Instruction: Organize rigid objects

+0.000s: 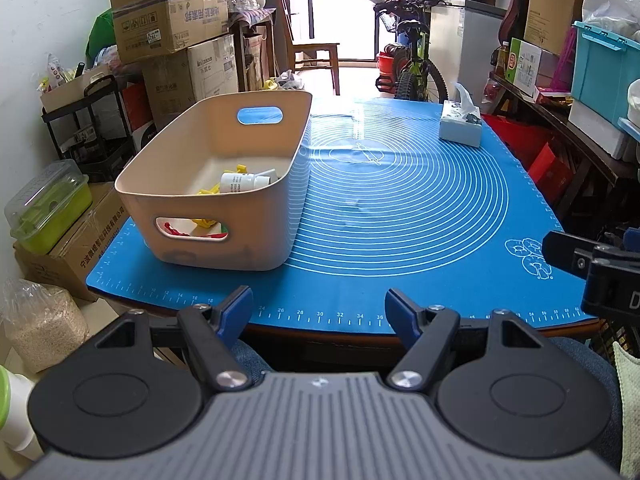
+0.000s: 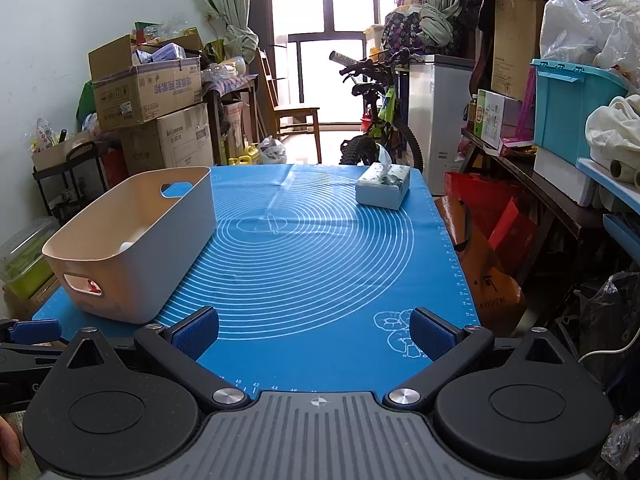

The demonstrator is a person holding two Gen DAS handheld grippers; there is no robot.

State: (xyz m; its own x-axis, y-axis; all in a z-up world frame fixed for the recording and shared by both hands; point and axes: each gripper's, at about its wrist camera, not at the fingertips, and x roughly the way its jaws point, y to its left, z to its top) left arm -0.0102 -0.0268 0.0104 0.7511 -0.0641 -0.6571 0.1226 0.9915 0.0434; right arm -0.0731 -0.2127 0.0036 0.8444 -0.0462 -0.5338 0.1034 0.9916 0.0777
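Your left hand-held gripper [image 1: 319,312] and right hand-held gripper [image 2: 315,334] hover over the desk's near edge, jaws released and empty. The beige basket [image 1: 256,216] stands on the blue mat [image 1: 420,208] by the desk's left edge, holding a white bottle [image 1: 244,182] (among yellow and red pieces). A tissue box [image 2: 383,186] sits at the far right corner.

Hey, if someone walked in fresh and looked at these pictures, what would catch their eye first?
Probably the bright blue silicone baking mat with white concentric rings, covering the tabletop. On its left side stands a beige plastic storage bin with cut-out handles, holding a white bottle and small yellow and red pieces. At the far right corner lies a white tissue box, and both tongs hang open and empty at the near edge.
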